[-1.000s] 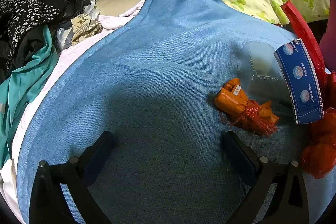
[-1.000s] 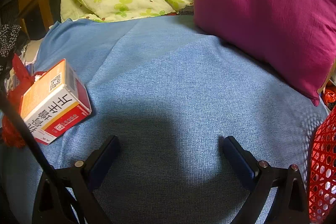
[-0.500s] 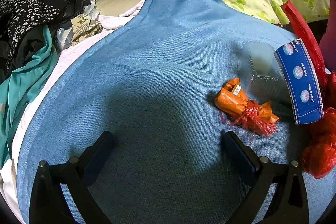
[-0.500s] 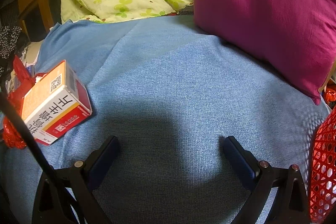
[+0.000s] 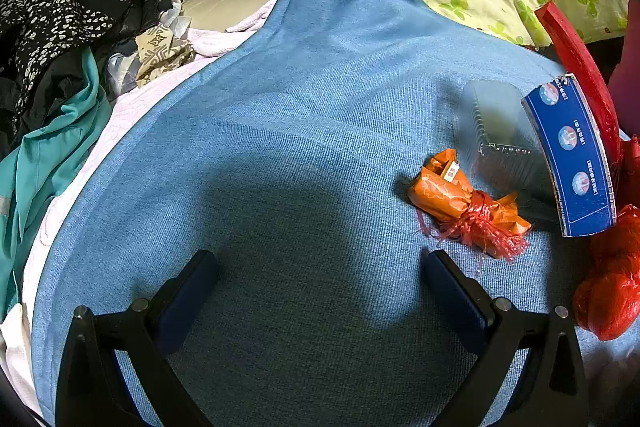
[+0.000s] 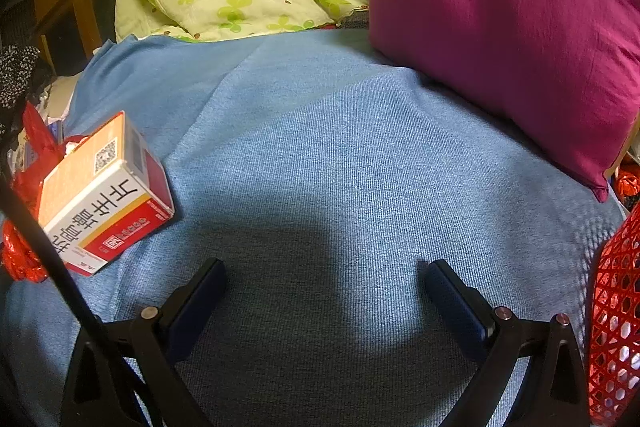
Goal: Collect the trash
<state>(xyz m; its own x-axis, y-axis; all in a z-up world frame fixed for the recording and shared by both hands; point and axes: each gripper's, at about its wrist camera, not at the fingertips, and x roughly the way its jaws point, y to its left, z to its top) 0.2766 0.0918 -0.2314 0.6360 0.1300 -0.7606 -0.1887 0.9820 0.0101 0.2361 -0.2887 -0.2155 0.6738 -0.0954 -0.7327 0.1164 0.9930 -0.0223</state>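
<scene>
Orange wrapper (image 5: 460, 197) unmoved since before, both grippers (image 5: 320, 263) (image 6: 322, 267) released, empty.

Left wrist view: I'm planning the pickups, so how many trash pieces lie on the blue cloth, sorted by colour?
Orange: 1, the orange wrapper
Clear: 1, the clear plastic tray
Blue: 1, the blue card sleeve
Red: 1, the red plastic bag
Total: 4
</scene>
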